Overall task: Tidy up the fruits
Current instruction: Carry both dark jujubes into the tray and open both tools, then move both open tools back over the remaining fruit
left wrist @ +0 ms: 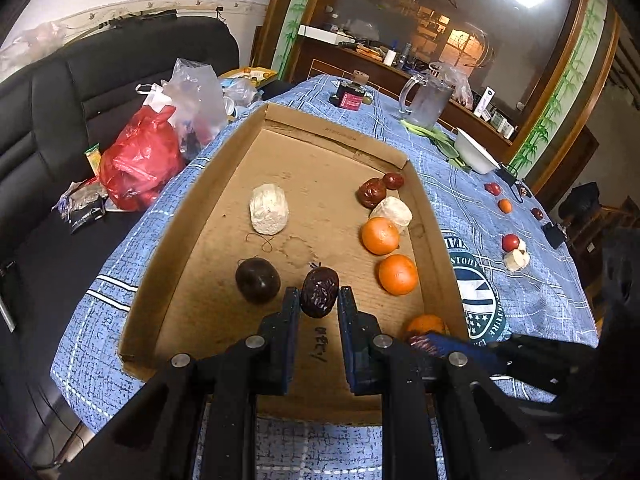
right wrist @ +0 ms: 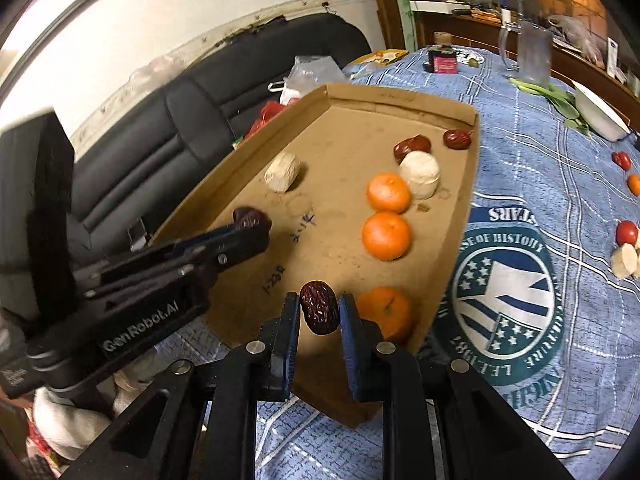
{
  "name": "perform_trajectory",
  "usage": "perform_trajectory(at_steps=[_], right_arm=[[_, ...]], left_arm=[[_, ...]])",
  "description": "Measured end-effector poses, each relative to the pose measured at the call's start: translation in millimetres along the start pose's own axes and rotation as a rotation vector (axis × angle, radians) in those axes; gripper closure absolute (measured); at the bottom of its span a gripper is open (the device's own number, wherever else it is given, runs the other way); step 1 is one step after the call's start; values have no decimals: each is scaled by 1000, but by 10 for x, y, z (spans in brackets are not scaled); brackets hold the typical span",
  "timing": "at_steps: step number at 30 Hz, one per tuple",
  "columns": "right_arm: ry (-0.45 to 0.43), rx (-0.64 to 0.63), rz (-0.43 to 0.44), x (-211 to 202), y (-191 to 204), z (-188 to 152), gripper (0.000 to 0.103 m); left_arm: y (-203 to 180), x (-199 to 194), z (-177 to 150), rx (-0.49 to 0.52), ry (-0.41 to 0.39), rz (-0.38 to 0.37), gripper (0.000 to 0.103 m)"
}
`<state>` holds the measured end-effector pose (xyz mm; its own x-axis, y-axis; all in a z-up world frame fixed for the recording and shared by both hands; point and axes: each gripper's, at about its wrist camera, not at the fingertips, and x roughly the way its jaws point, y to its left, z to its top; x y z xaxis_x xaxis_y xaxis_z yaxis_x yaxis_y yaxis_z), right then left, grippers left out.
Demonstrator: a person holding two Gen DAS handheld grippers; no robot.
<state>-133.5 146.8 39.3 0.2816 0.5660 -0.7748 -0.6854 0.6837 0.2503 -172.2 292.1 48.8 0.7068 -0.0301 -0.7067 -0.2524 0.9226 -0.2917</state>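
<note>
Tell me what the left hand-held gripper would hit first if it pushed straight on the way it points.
Probably the bare floor of the cardboard tray: the left hand-held gripper, shut on a wrinkled date, points down into the gap between the dark round fruit and the oranges. Depth is unclear.

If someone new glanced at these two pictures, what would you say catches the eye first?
Probably the two wrinkled dark red dates: the left gripper is shut on one date and the right gripper on another date, both over the near end of the cardboard tray. Next come the bright oranges lined along the tray's right side, on the blue checked tablecloth.
</note>
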Motion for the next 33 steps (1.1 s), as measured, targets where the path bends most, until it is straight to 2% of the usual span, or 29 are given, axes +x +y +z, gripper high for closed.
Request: perform_trajectory(at_steps=[4, 6, 8, 13, 16, 19, 21, 23, 25, 29, 33], right_arm=[[-4, -20, -23, 68, 18, -49, 80], [-10, -23, -30, 79, 15, -61, 80], [-13, -15, -26, 59, -4, -79, 80], [-21, 5, -15, -4, -31, -91, 80], [-46, 15, -22, -102, -30, -117, 79], [-77, 28, -29, -206, -65, -127, 60], [-100, 44, -29, -297, -108, -131, 58], [-124, 61, -23, -410, -160, -146, 58], [-156, 79, -27, -561, -244, -174, 58], [-220, 130, -67, -943, -485, -175, 59], [-323, 150, -161, -1645, -729, -109, 59]], left_arm=[[18, -17, 4, -13, -3, -4, 84], [35, -38, 10, -24, -9, -7, 80], [45, -68, 17, -35, -19, -14, 70], [-9, -150, 31, -31, -33, -38, 64], [-41, -224, 48, -34, -46, -59, 51], [-66, -316, 73, -48, -62, -86, 42], [-83, -383, 91, -58, -73, -110, 39], [-139, -453, 113, -55, -81, -111, 25], [-222, -556, 142, -43, -98, -122, 20], [-478, -834, 161, 18, -140, -188, 20], [-774, -1277, 187, 104, -230, -208, 20]])
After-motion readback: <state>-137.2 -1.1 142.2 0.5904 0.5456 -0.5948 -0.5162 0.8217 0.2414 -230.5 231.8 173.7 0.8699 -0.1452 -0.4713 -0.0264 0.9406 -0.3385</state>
